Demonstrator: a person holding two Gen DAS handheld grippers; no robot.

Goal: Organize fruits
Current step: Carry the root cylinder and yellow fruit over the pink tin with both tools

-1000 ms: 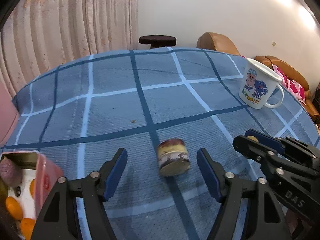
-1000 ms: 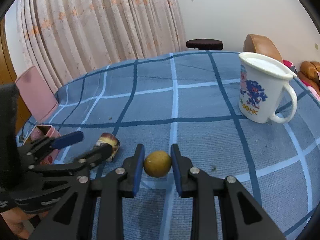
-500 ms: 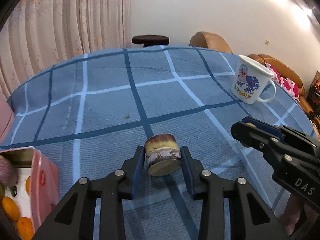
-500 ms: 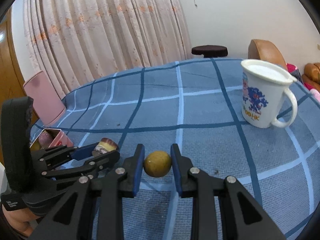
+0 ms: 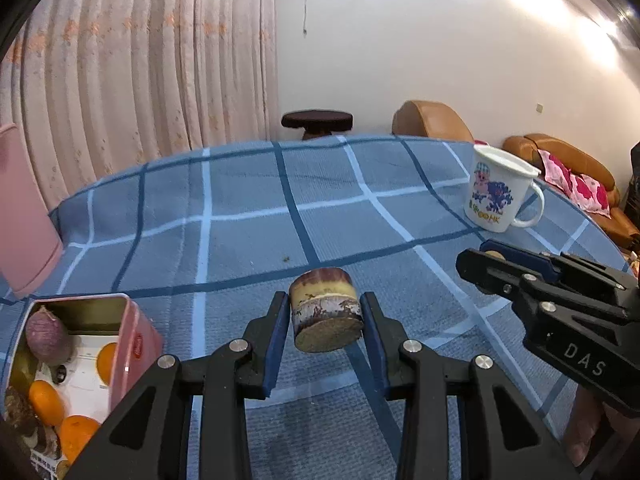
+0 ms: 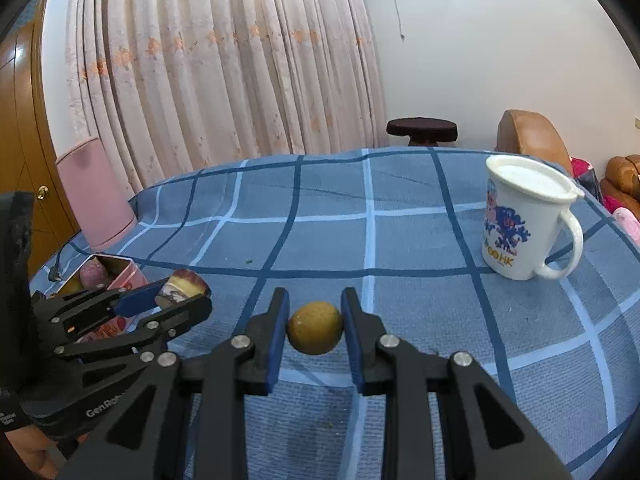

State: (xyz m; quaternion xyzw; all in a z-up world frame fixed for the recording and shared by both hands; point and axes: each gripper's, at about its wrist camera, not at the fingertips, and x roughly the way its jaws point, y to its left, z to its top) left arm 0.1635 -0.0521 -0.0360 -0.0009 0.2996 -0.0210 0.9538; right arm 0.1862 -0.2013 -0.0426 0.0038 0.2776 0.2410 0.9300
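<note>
From the left wrist, the left gripper (image 5: 325, 316) is gripping a short cut cane piece (image 5: 326, 314): its jaws are narrowed onto the piece's sides, blue pads pressing, and the piece is hanging clear of the blue checked counter (image 5: 240, 240). At lower left a pink tin (image 5: 134, 350) is sitting open on the counter. It is holding a purple fruit (image 5: 46, 336) at its far end, several oranges (image 5: 46, 400) nearer the camera, and some dark brown pieces at the near edge that are too cut off to name. A white mug (image 5: 498, 196) with a cartoon print is standing upright at far right, well apart from the tin. The right gripper (image 5: 496, 264) is reaching in from the right, a sliver of yellow showing between its tips.

From the right wrist, the right gripper (image 6: 315, 330) is clamping a small round yellow-brown fruit (image 6: 315, 332), jaws closed tight on it, above the counter (image 6: 400, 240). The left gripper (image 6: 176, 292) is showing at left with the cane piece (image 6: 182, 282) between its jaws, and the tin (image 6: 120, 272) is lying just behind it with the purple fruit (image 6: 94, 272) inside. The mug (image 6: 524, 220) is standing at right, its inside white and too washed out to read.
</note>
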